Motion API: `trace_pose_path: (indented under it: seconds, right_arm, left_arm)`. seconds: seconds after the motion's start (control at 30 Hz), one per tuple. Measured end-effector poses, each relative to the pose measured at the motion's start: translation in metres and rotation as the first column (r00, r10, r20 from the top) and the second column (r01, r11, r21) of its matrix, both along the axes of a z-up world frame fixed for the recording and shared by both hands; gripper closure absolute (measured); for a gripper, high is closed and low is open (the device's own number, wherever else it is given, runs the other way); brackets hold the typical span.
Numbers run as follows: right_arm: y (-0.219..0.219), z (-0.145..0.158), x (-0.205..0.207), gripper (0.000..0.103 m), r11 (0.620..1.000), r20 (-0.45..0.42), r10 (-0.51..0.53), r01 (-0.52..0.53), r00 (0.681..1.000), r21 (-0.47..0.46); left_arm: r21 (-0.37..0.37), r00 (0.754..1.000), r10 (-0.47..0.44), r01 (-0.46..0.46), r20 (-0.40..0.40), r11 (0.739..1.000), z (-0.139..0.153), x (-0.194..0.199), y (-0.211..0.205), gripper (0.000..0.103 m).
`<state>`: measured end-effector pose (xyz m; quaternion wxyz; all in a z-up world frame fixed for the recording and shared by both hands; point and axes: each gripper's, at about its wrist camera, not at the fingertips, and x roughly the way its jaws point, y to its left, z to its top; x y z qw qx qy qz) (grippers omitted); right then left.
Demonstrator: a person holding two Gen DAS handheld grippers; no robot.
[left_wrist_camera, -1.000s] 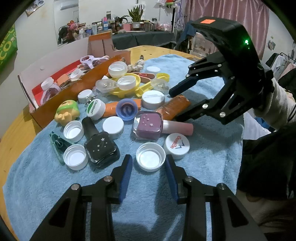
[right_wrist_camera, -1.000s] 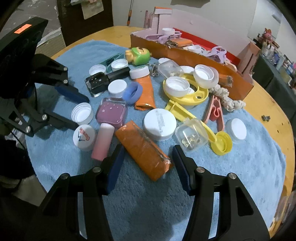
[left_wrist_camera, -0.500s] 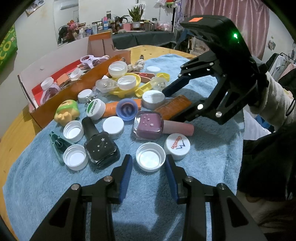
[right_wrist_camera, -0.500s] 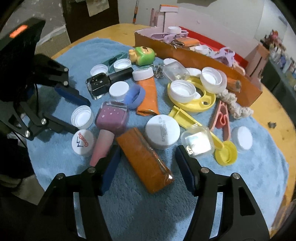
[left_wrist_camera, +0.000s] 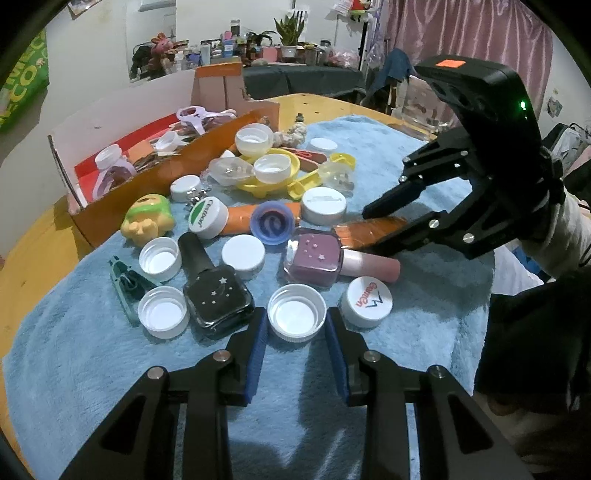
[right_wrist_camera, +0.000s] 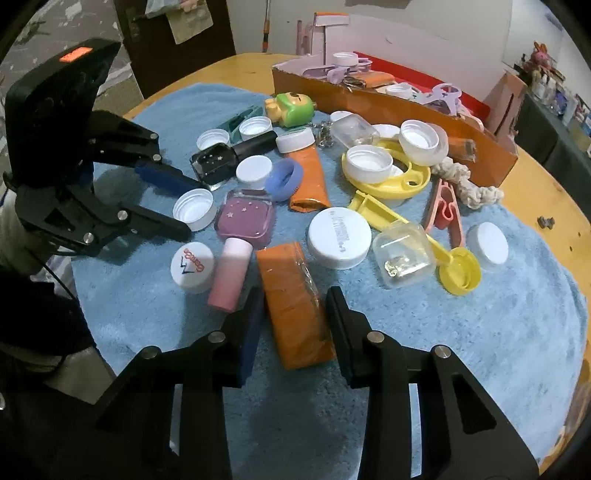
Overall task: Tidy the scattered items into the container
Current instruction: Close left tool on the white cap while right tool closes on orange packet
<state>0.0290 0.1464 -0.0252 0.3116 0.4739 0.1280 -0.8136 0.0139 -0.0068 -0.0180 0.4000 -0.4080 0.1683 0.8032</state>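
Blue towel carries clutter. Left hand-held gripper straddles a white cap, right hand-held gripper an orange packet; both open narrowly, poised to grasp.

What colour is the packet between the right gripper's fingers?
Orange packet; the right wrist view shows it best.

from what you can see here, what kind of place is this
Most likely a lived-in home room, not a lab or workshop. A round wooden table with a blue towel spread on it holds the clutter, a back shelf is crowded with potted plants and bottles, and pink curtains hang behind.
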Motion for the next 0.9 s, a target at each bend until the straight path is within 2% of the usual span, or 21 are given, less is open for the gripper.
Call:
trace_pose_path:
  seconds: [0.2,0.5,0.9]
  right_arm:
    - [0.000,0.005,0.005,0.075,1.000,-0.007,0.006,-0.006,1.000,-0.028]
    - [0.000,0.005,0.004,0.075,1.000,-0.001,-0.006,0.006,1.000,-0.015]
    - [0.000,0.019,0.008,0.075,1.000,-0.045,-0.017,0.016,0.999,-0.022]
  left_arm:
    - [0.014,1.000,0.024,-0.024,0.002,1.000,0.005,0.000,-0.004,0.069]
    - [0.019,0.999,0.035,-0.035,0.006,0.999,0.006,-0.002,-0.004,0.069]
    - [0.040,0.998,0.058,-0.058,0.003,0.997,0.014,-0.005,-0.007,0.069]
